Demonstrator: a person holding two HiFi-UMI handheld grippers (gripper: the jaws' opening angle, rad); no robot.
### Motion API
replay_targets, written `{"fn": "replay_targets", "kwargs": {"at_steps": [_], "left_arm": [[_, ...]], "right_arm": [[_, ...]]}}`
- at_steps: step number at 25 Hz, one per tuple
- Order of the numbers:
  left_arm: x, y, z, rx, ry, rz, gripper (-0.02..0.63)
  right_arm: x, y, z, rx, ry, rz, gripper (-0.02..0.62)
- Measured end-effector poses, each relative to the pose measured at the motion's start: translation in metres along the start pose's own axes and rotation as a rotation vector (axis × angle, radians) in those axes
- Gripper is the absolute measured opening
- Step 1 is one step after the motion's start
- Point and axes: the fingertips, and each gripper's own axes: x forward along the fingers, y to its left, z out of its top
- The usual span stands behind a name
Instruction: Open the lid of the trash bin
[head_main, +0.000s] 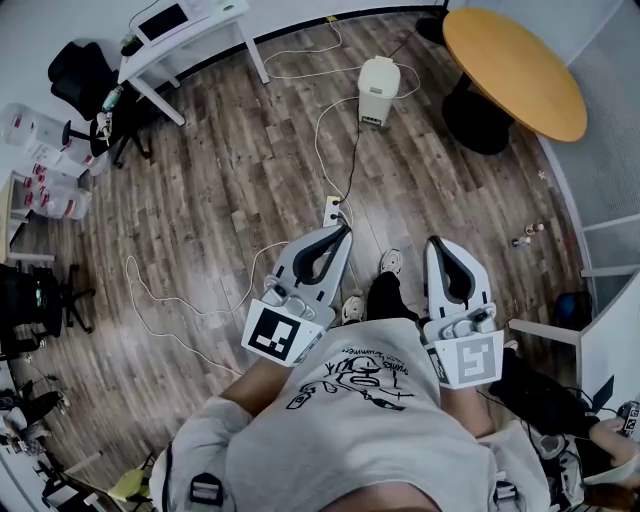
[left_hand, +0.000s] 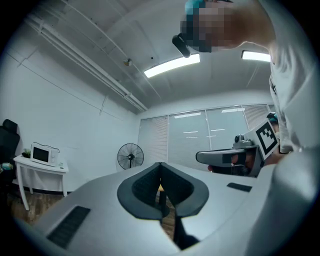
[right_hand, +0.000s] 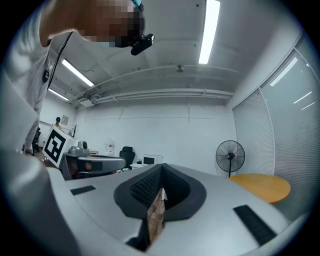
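A cream-white trash bin (head_main: 379, 91) stands on the wooden floor far ahead of me, lid down, with a cable running to it. Both grippers are held level in front of my body, well short of the bin. My left gripper (head_main: 345, 229) has its tips together with nothing between them; in its own view the left gripper (left_hand: 160, 165) points at a far wall and blinds. My right gripper (head_main: 434, 242) is likewise shut and empty, and in the right gripper view (right_hand: 161, 167) it faces a white wall. The bin is in neither gripper view.
A round wooden table (head_main: 515, 70) stands at the back right, beside the bin. A white desk (head_main: 185, 30) with an appliance is at the back left. A power strip (head_main: 333, 210) and loose cables cross the floor. A standing fan (right_hand: 230, 156) is by the blinds.
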Motion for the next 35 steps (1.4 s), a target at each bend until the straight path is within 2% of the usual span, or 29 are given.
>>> {"fn": "replay_targets", "kwargs": {"at_steps": [16, 35], "left_arm": [[0.049, 0.033, -0.008, -0.010, 0.013, 0.012, 0.015], [0.179, 0.048, -0.011, 0.001, 0.035, 0.020, 0.015]], "right_arm": [[0.046, -0.036, -0.011, 0.019, 0.013, 0.001, 0.006], [0.103, -0.155, -0.015, 0.029, 0.011, 0.008, 0.006]]}}
